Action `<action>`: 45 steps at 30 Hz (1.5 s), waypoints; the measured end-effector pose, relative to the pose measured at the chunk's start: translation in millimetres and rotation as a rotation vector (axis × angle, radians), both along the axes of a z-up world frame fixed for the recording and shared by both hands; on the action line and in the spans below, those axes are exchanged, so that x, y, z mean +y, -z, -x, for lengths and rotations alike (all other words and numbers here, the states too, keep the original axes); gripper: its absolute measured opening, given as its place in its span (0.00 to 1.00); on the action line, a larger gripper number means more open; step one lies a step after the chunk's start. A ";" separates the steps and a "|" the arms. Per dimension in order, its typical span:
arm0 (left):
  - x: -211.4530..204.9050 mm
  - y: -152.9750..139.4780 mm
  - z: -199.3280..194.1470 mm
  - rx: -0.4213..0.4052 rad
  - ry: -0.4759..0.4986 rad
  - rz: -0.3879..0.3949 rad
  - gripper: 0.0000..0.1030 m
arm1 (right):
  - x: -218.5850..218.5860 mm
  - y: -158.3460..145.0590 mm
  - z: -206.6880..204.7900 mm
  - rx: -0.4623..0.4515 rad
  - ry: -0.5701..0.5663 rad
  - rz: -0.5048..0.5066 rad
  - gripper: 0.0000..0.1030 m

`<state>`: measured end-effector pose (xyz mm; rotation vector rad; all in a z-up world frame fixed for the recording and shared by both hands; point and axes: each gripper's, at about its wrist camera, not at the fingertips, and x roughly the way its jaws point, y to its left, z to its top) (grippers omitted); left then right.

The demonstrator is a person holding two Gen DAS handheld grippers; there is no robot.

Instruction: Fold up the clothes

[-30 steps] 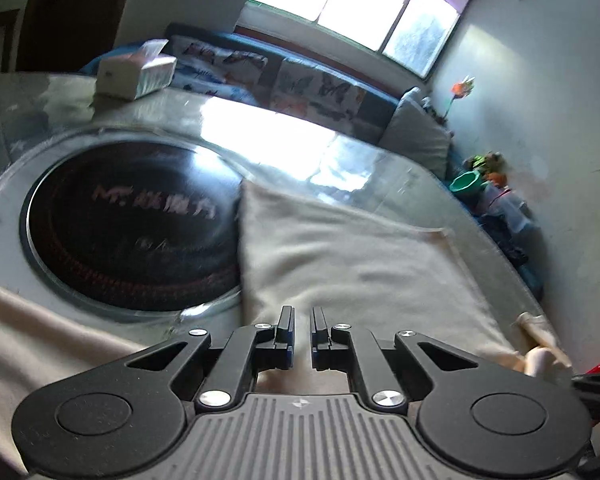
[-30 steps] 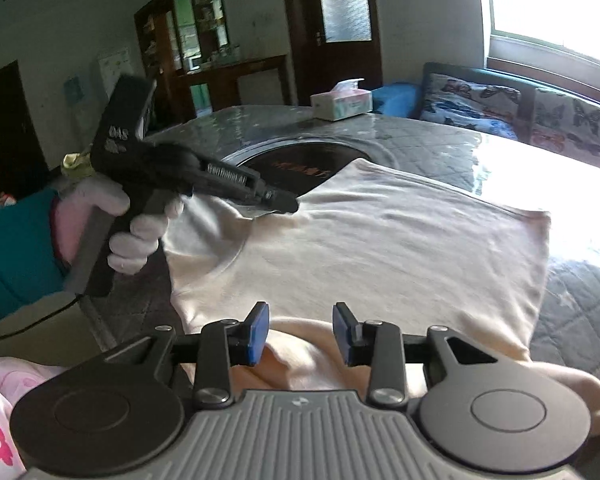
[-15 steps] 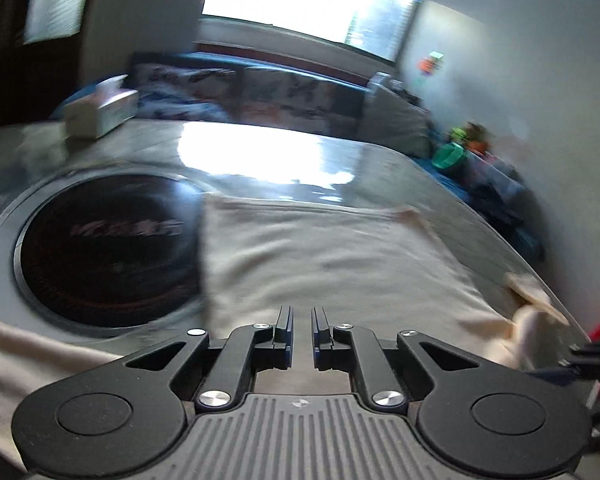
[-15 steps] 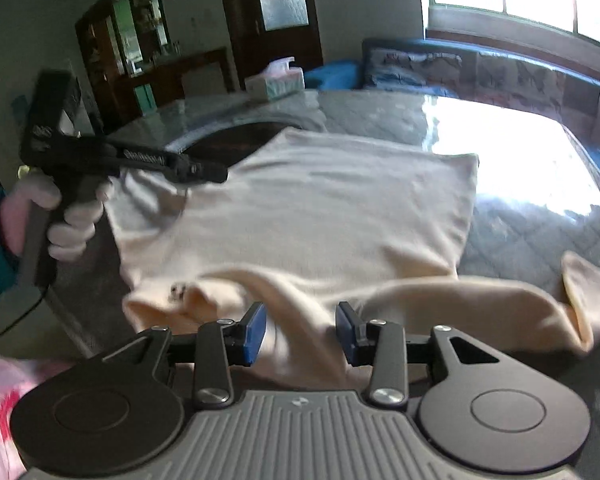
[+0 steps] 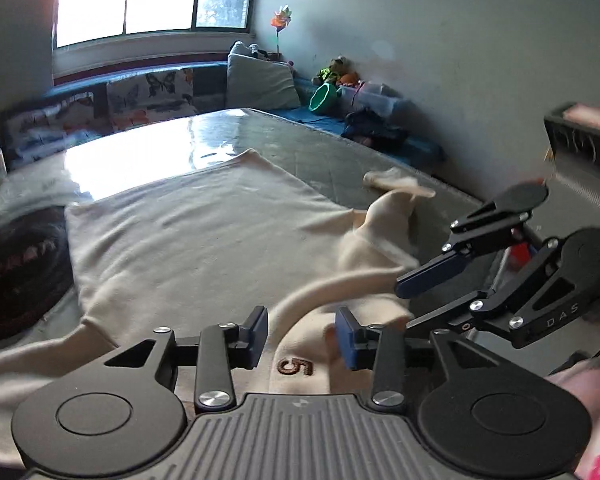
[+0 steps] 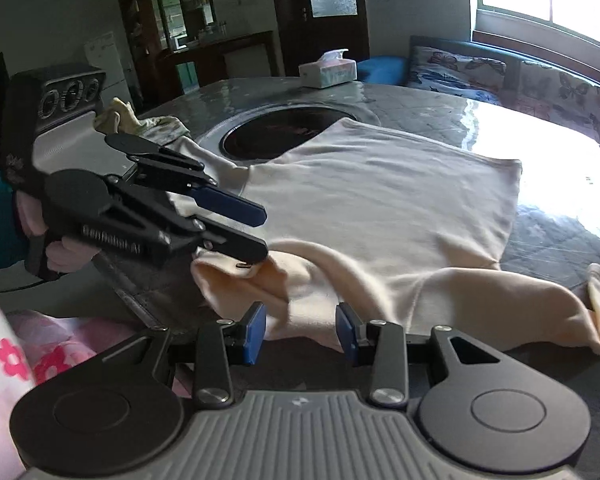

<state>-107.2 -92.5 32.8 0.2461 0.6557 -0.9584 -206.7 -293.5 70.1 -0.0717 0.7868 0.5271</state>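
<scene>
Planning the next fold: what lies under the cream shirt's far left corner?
The cream shirt overlaps the round dark inset of the table. The inset's covered part is hidden; elsewhere the shirt lies on the tabletop.

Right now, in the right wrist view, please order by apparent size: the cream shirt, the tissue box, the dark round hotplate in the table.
1. Cream shirt, by far the largest.
2. Dark round hotplate, partly covered by the shirt.
3. Tissue box, smallest, but farthest from the camera, so its true size is unsure.

Black claws [image 6: 300, 330], blue pads [image 6: 255, 330]
</scene>
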 end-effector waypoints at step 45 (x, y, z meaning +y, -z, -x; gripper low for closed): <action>-64.2 17.4 -11.0 0.165 0.159 0.097 0.23 | -130.3 3.5 -62.6 -0.078 0.506 0.121 0.27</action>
